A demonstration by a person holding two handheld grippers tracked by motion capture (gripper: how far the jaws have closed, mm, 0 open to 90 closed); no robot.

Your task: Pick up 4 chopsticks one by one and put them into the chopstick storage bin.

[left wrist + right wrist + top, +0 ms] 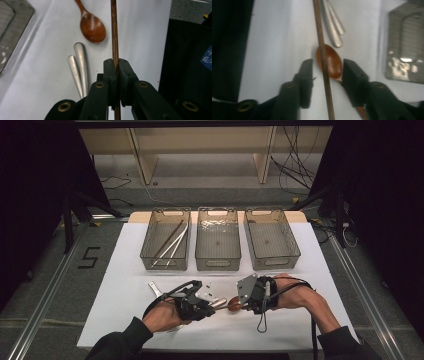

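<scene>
A dark wooden chopstick runs between the two grippers, which face each other near the table's front edge. My left gripper is shut on one end of it, pads pressed to the stick. My right gripper stands open around the other end of the chopstick, its pads apart from the stick. Under the stick lies a wooden spoon, with its bowl between the right jaws. In the high view the left gripper and the right gripper almost meet over the spoon.
Two metal handles lie side by side next to the spoon. Another metal utensil lies left of the left hand. Three clear bins stand behind: the left bin holds several chopsticks, with the middle bin and the right bin beside it.
</scene>
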